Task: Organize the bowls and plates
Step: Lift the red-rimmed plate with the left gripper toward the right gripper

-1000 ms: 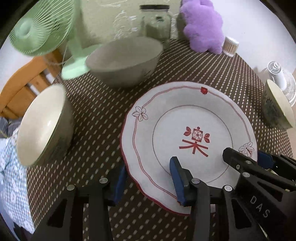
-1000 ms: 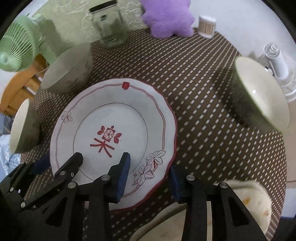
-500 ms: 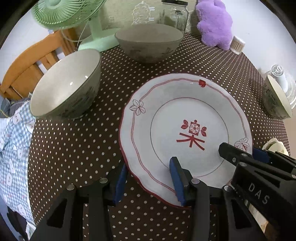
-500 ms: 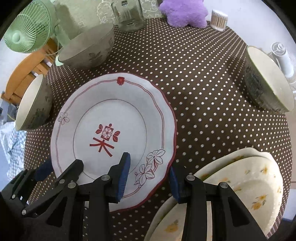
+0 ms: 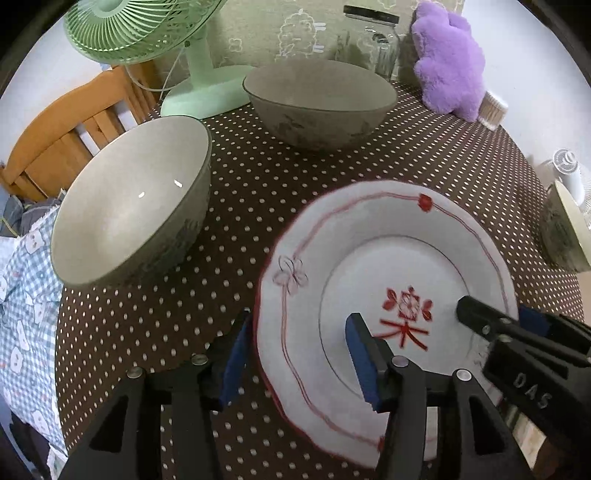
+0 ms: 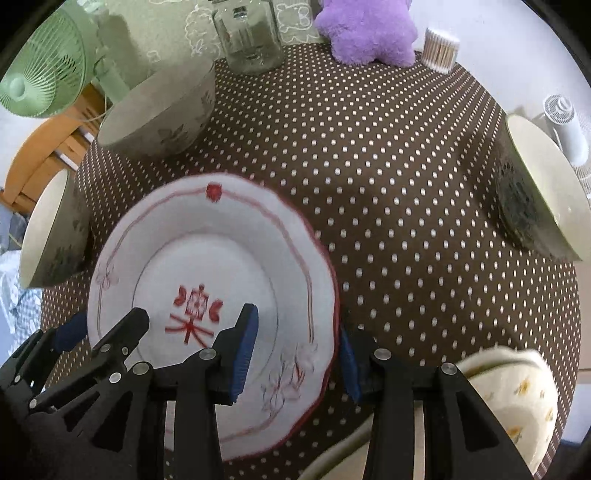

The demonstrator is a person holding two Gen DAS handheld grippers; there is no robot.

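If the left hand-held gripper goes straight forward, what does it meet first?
Probably the red-patterned plate: its left rim sits between the opening fingers of the left hand-held gripper. Depth is unclear; the tablecloth lies beneath.

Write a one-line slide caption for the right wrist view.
Right gripper and left gripper straddle opposite rims of the red-patterned plate on the polka-dot tablecloth.

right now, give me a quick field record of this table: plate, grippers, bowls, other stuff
plate: red-patterned plate, one rim between each gripper's pads
left gripper: jaws opening, pads either side of plate's left rim
right gripper: pads straddle plate's right rim; contact unclear
bowls: three grey bowls, near left, far centre, right edge
second plate: yellow-flowered plate, lower right
surface: brown dotted tablecloth
background: green fan, glass jar, purple plush
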